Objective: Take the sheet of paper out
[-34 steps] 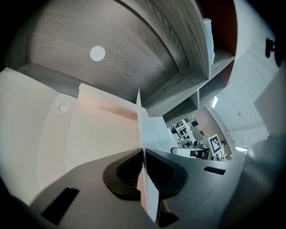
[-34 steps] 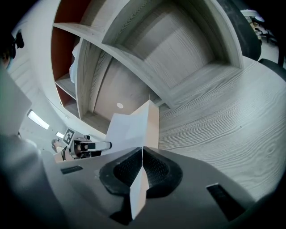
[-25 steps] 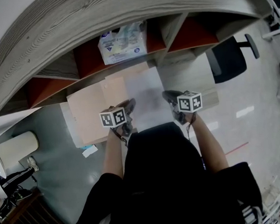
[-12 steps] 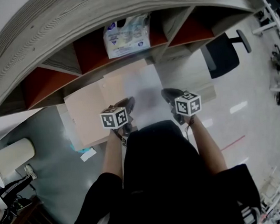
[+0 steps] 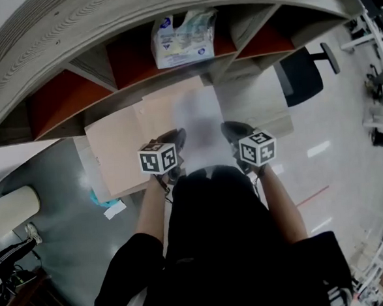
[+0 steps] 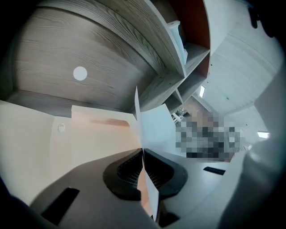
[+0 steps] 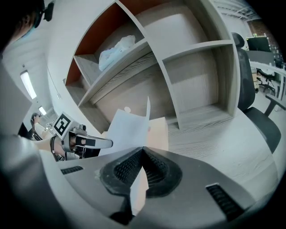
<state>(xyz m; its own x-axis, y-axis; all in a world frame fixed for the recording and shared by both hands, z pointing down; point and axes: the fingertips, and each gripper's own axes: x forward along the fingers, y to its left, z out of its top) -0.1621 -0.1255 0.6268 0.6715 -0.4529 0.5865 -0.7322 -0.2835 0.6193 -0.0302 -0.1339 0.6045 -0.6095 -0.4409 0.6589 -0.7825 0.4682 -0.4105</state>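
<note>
- Both claws have crept up slightly with the sheet [image 5: 199,119] since a second ago, and the head camera has swung, so the bag [image 5: 183,38] on the shelf [image 5: 72,33] sits nearer 12 o'clock
- Grip: left claw [image 5: 175,138] and right claw [image 5: 228,131] are each clamped on the sheet's near edge, at its 7 and 5 o'clock corners; the sheet is over the open folder [image 5: 116,151], which spreads towards 9 o'clock
- Risk, as I judge it: hands drifting apart or rising unevenly could tear the sheet or let it slip from so thin a pinch; a drooping far edge could snag the folder
- Long axis runs 6 to 12 o'clock, free end pointing at the shelf
</note>
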